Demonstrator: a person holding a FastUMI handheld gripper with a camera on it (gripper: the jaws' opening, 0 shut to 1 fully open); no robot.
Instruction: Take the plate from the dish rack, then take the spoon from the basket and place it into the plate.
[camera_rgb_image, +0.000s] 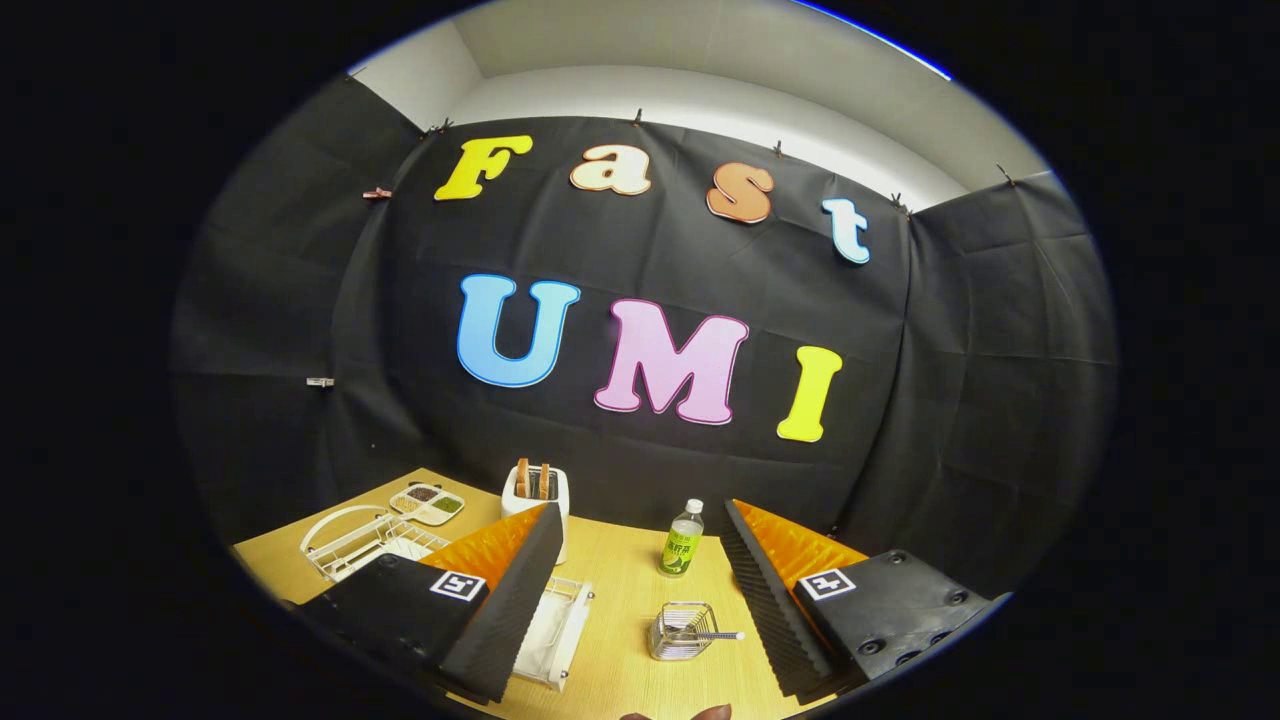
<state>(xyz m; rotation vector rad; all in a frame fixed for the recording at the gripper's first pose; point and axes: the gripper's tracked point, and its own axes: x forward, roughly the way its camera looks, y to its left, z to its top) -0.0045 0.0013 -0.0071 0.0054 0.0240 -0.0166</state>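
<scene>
Gripper: fingers spread wide, nothing between them, held above the near part of the table and looking out over it toward the back wall.
Table: light wood top, black cloth wall behind it.
Basket: small wire basket, between the fingers and nearer the right one, standing on the table.
Spoon: lies in the basket, handle poking out over its right rim toward the right finger; bowl end too small to make out.
Dish rack: white wire rack at the left of the table, beyond the left finger.
Plate: cannot tell if one sits in the rack; wires and left finger cover that part.
White tray: just right of the left finger, partly hidden behind it, near the table's front.
Bottle: clear plastic with green label and white cap, upright, beyond the basket, between the fingers.
Toaster: white, far side of the table, two brown slices sticking up from the slots, behind the left fingertip.
Divided dish: left of the toaster, compartments with dark and green contents.
</scene>
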